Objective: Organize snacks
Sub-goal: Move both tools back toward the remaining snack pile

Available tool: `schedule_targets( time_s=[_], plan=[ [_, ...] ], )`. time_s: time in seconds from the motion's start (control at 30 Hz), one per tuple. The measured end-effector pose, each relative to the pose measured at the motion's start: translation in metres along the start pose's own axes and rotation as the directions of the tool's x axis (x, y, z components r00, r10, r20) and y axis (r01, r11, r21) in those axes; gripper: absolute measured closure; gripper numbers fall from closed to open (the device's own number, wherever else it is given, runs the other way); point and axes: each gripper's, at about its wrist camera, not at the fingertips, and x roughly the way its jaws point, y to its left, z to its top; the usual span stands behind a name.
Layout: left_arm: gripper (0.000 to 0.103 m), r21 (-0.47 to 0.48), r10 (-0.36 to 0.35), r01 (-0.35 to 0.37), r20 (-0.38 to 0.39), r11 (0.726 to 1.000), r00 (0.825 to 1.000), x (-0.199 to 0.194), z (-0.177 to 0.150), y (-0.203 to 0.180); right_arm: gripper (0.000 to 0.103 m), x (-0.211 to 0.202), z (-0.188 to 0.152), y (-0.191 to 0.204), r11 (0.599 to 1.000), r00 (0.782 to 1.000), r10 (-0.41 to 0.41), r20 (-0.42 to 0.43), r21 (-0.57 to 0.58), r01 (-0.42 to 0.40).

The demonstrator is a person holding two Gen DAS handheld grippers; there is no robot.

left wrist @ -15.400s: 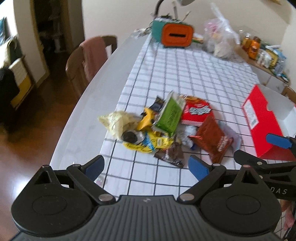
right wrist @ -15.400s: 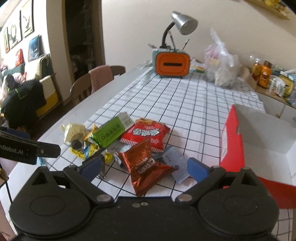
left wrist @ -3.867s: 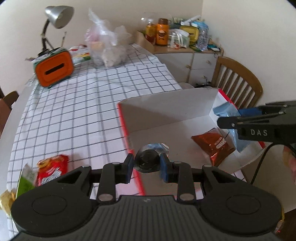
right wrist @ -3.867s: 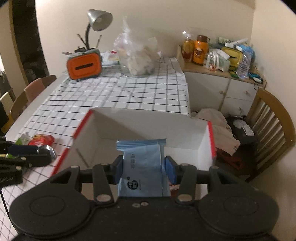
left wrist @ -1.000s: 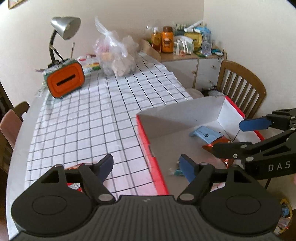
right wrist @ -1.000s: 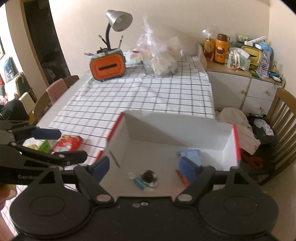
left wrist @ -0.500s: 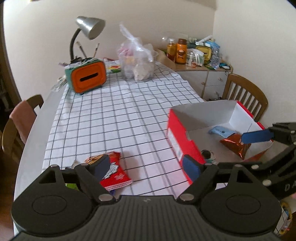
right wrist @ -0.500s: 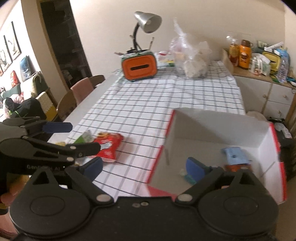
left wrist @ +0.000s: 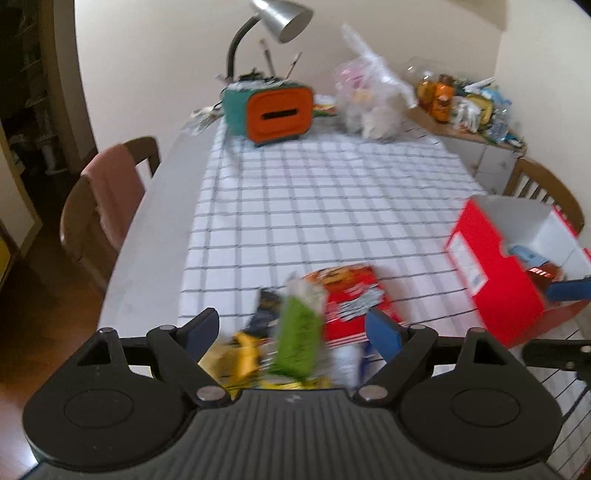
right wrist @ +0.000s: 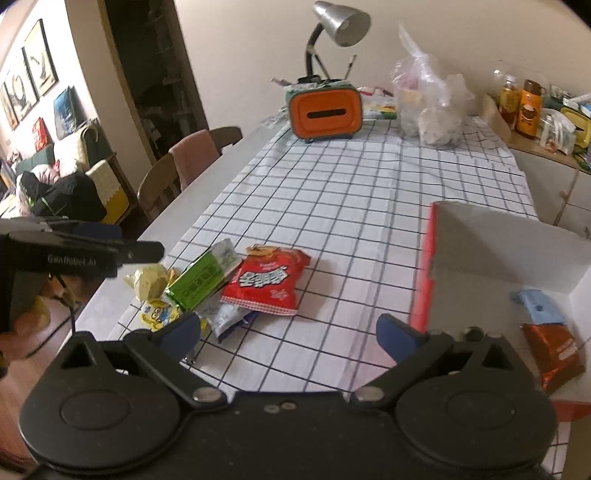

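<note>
Both grippers are seen over the checked bench (right wrist: 369,206). The left gripper (left wrist: 291,328) is held above the snack pile with its jaws spread and empty; the right gripper (right wrist: 288,334) likewise, its jaws having just been opening. The red packet (right wrist: 267,280) and green packet (right wrist: 201,278) lie touching. The red box (right wrist: 491,240) holds a blue packet (right wrist: 541,305) and a brown packet (right wrist: 556,350).

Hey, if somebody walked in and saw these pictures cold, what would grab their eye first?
Probably the bright pile of snack packets at the near left of the checked tablecloth, topped by a red chip bag and a green packet. Next, the red box at the right, with a blue packet and a brown bag inside. At the far end stands an orange holder under a silver lamp.
</note>
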Motion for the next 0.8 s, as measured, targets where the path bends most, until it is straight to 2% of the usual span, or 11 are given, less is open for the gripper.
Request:
schedule_targets(
  time_s=[0.23,0.53,0.8],
  plan=[
    [0.016,-0.009,0.011,-0.012,-0.088,1.000,0.996,0.029,-0.016,0.045,0.001,0.032,-0.005,0.037,0.999,0.998,0.036,-0.048,-0.038,-0.037],
    [0.016,0.045,0.018,-0.012,-0.138,0.999,0.990,0.062,-0.032,0.069,0.004,0.079,-0.019,0.079,0.989,0.986,0.093,-0.139,-0.105,-0.108],
    [0.016,-0.016,-0.012,0.009,-0.216,1.000,0.976,0.092,-0.031,0.091,0.010,0.119,-0.030,0.101,0.983,0.973,0.099,-0.209,-0.130,-0.128]
  ],
)
